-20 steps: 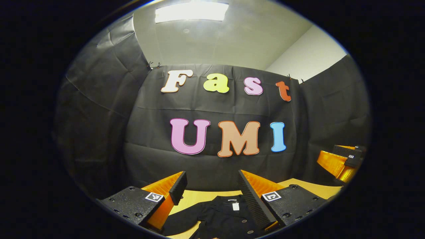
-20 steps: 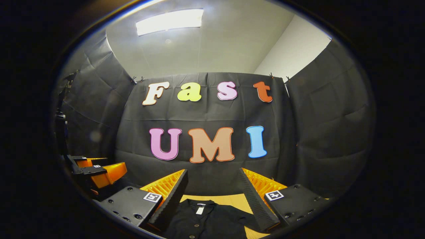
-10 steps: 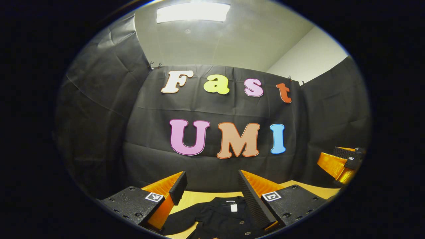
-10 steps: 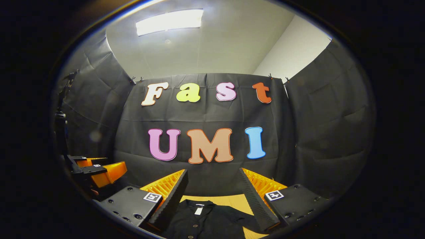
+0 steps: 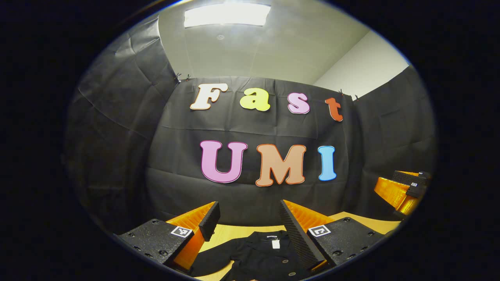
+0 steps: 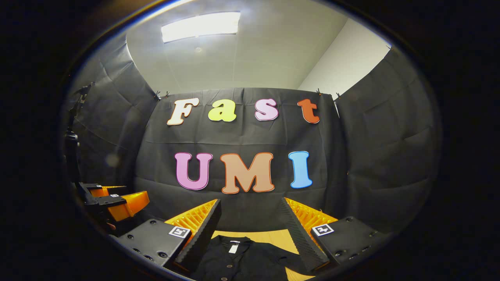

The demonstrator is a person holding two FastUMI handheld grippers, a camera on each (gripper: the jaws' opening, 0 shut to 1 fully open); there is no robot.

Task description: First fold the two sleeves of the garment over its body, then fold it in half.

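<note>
- one wooden table (image 5: 353,218) under the black cloth wall (image 5: 250,125), with one ceiling light (image 5: 226,15) above.
- one black shirt (image 5: 258,255) lies flat on the table, collar toward the wall, a white tag (image 5: 275,244) at the neck and small buttons down the front; one sleeve spreads out to the side.
- two claws: the left gripper (image 5: 249,218) hangs above the shirt, fingers spread wide, holding nothing.
- the right gripper (image 6: 250,216) also hangs above the shirt, fingers apart and empty; in the left gripper view it sits at the far right edge.
</note>
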